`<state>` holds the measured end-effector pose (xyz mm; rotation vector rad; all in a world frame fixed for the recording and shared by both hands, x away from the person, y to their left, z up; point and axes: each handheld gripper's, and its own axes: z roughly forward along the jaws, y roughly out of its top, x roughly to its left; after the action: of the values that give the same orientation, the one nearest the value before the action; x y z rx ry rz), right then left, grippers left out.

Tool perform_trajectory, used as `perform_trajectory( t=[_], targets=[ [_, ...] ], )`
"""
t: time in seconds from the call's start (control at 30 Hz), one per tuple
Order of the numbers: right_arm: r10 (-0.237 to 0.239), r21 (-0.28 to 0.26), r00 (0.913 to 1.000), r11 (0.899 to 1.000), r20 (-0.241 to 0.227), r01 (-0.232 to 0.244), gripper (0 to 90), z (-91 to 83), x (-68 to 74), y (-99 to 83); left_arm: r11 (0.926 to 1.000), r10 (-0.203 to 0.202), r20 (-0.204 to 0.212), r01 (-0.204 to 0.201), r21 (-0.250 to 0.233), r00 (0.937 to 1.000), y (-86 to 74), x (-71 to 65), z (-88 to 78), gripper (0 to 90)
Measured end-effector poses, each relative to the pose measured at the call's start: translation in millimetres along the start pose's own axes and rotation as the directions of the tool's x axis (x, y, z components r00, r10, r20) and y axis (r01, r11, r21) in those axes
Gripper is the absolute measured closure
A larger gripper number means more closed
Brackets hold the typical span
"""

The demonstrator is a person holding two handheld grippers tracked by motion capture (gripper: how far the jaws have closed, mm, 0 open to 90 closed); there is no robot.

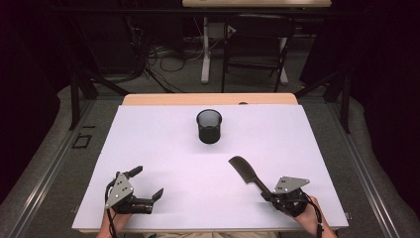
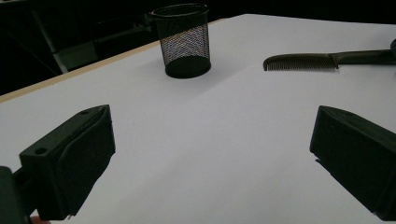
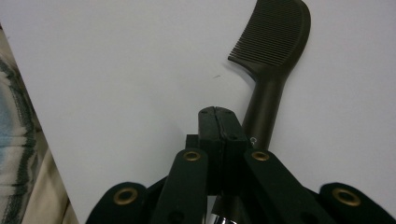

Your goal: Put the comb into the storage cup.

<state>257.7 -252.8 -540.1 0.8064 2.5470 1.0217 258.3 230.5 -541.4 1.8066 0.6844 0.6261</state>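
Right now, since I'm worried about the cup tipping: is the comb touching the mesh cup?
Apart. The high view shows a strip of white table between the comb and the mesh cup.

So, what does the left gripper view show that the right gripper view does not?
Left gripper view: the black mesh cup standing upright, and the left tongs open above the table. Right gripper view: the right tongs shut, close beside the handle of the comb, and striped cloth past the table edge. Both: the dark comb lying flat on the white table.
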Motion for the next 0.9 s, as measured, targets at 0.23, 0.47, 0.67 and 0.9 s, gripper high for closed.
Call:
perform_trajectory(
  t=[0.23, 0.47, 0.67, 0.9],
  targets=[
    [0.015, 0.028, 0.9998, 0.999, 0.015, -0.016, 90.0, 2.4, -3.5, -2.1, 1.0, -0.002, 0.0, 0.002, -0.001, 1.0, 0.0, 0.3, 0.0, 0.2],
    [0.025, 0.034, 0.9991, 0.999, 0.033, -0.026, 90.0, 1.9, -6.3, -3.1, 1.0, -0.005, -0.004, 0.005, -0.002, 1.0, -0.1, 0.5, -0.2, 0.2],
    [0.029, 0.05, 0.9988, 0.998, 0.039, -0.031, 90.0, 2.6, -9.0, -4.4, 1.0, 0.002, -0.002, -0.002, 0.004, 1.0, -0.1, 0.6, 0.3, 0.2],
    [0.034, 0.07, 0.9982, 0.997, 0.05, -0.037, 90.0, 3.2, -10.1, -5.2, 1.0, 0.0, -0.001, 0.0, 0.007, 1.0, -0.3, 0.5, 0.6, 0.2]
  ],
)
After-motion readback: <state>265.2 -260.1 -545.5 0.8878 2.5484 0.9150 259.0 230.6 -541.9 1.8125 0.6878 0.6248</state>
